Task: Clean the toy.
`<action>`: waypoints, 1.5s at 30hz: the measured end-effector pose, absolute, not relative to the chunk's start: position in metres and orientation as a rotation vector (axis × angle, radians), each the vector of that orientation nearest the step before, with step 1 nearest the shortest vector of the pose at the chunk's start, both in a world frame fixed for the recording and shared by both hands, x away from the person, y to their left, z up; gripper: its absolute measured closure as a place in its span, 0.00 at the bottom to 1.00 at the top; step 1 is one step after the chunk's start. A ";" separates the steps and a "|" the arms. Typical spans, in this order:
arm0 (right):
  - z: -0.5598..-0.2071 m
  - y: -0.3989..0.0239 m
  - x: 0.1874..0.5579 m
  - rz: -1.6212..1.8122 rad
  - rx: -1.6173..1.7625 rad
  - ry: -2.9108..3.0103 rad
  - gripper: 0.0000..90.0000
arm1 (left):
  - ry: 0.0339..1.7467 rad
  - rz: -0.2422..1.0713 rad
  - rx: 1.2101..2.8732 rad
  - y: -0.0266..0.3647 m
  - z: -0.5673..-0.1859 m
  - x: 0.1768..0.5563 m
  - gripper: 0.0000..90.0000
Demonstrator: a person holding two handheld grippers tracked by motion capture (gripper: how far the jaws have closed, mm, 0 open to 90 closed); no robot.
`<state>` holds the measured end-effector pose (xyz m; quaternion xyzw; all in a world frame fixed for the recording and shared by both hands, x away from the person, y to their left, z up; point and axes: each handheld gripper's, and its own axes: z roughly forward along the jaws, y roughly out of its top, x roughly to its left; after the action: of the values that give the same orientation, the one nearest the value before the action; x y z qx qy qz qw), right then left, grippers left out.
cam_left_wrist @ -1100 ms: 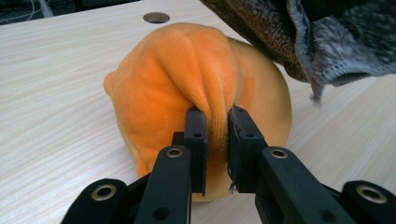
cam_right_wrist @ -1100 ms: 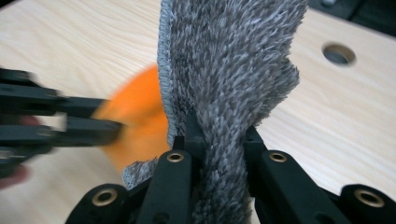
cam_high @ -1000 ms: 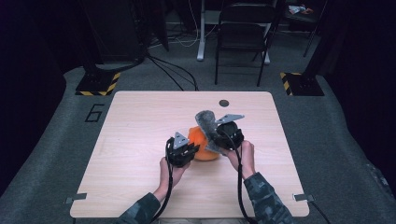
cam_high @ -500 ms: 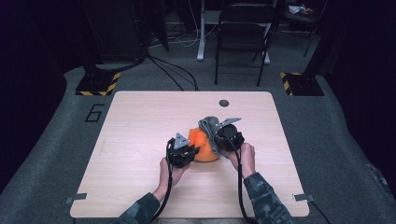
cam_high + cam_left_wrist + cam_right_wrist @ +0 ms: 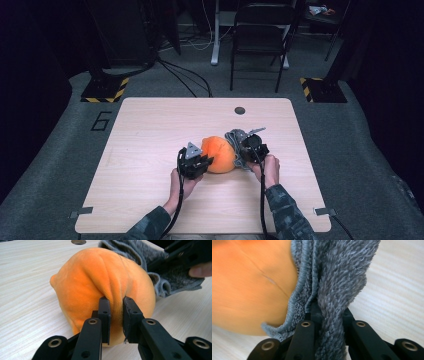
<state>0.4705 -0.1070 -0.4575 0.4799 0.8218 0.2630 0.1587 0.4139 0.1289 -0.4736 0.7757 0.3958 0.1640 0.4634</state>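
Orange plush: round orange plush [image 5: 218, 154] sits on the table [image 5: 150, 130], a bit right of middle and toward the near side, right between the two grippers. Looks like a soft ball with a little nub on one side in the left gripper view.
Grey towel: fuzzy grey towel [image 5: 236, 139] is bunched up against the right and far side of the plush, touching it.
Left gripper: left gripper [image 5: 115, 315] is at the plush's left side, jaws nearly closed and pinching a fold of the orange fabric between the pads. You can see the fabric puckered up into the gap.
Right gripper: right gripper [image 5: 329, 312] is clamped down tight on a thick bunch of the grey towel, the pile spilling out over both jaws. The plush is just beside it, pressed against the towel's stitched hem.
Hands: both hands come in from the near edge, sleeves in a camo-ish pattern.
Table: light wood top with a small round hole [image 5: 240, 110] near the far edge.
Background: folding chair [image 5: 260, 35] on the floor beyond the table, well apart from it.
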 end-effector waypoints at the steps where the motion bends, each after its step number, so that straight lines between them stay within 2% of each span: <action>1: -0.462 -0.109 0.472 0.728 1.379 2.355 0.88 | 0.973 0.403 1.907 0.129 -0.474 0.414 0.87; 6: -0.473 -0.116 0.478 0.703 1.423 2.377 0.88 | 0.978 0.399 1.903 0.131 -0.474 0.415 0.87; 14: -0.421 -0.112 0.463 0.947 1.347 2.301 0.88 | 0.983 0.401 1.897 0.132 -0.475 0.416 0.85; 18: -0.422 -0.090 0.455 0.925 1.250 2.382 0.88 | 0.980 0.407 1.909 0.132 -0.475 0.415 0.81; 21: -0.434 -0.083 0.457 0.860 1.236 2.375 0.88 | 0.976 0.425 1.909 0.133 -0.473 0.416 0.69; 26: -0.438 -0.093 0.461 0.868 1.271 2.374 0.88 | 0.947 0.484 1.928 0.134 -0.466 0.412 0.45; 31: -0.440 -0.093 0.461 0.871 1.284 2.370 0.88 | 0.945 0.485 1.981 0.131 -0.476 0.417 0.36; 33: -0.440 -0.091 0.461 0.865 1.278 2.371 0.88 | 0.940 0.485 1.984 0.130 -0.480 0.418 0.39; 35: -0.441 -0.090 0.461 0.863 1.265 2.377 0.88 | 0.950 0.483 1.989 0.130 -0.483 0.420 0.48; 37: -0.441 -0.090 0.462 0.870 1.267 2.377 0.88 | 0.951 0.469 1.997 0.131 -0.486 0.420 0.61; 39: -0.440 -0.089 0.461 0.868 1.276 2.376 0.88 | 0.949 0.479 1.994 0.130 -0.485 0.420 0.69; 45: -0.429 -0.090 0.459 0.905 1.258 2.351 0.88 | 0.951 0.515 1.964 0.130 -0.480 0.417 0.82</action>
<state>0.4585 -0.0904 -0.4287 0.4408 0.8239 0.3171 0.1622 0.4172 0.1298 -0.4798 0.7888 0.3820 0.2067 0.4349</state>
